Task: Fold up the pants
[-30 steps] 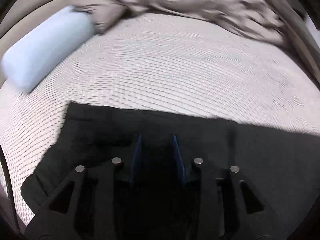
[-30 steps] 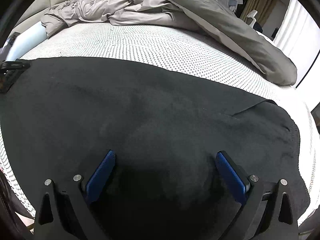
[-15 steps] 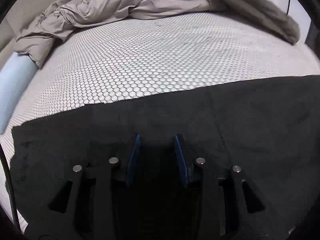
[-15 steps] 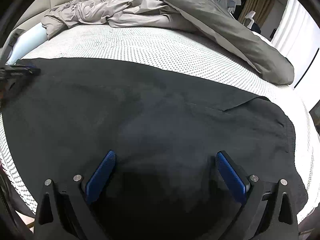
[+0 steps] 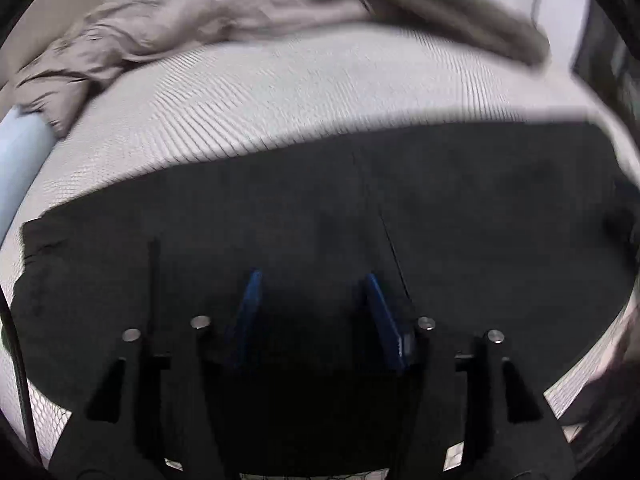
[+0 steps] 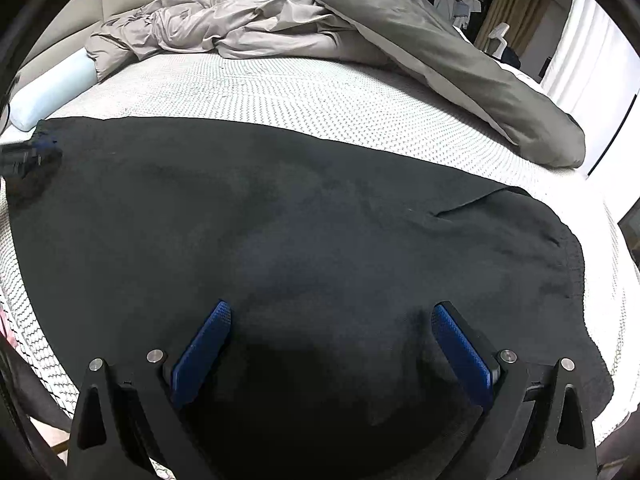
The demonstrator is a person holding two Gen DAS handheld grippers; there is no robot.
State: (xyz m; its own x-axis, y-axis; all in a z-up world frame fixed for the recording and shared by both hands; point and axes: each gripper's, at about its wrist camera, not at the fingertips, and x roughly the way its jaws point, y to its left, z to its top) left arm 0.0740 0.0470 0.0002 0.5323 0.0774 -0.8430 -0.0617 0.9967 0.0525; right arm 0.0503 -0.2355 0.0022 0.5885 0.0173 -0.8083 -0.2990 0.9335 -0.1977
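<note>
Black pants (image 6: 304, 224) lie spread flat across the near part of the bed, and show in the left wrist view (image 5: 460, 216) too. My right gripper (image 6: 330, 312) is open wide, just above the pants' near middle, holding nothing. My left gripper (image 5: 310, 280) hovers over the pants near their left end, its blue pads partly apart with nothing between them. The left gripper also shows blurred at the pants' far left edge in the right wrist view (image 6: 24, 158).
The bed has a white patterned cover (image 6: 280, 92). A crumpled grey duvet (image 6: 320, 24) lies along the far side and right. A pale blue bolster pillow (image 6: 52, 92) lies at the far left. Curtains and room furniture stand beyond the bed at the right.
My left gripper has swung right along the pants and its pads have opened a little wider. The right gripper has stayed open and nearly still.
</note>
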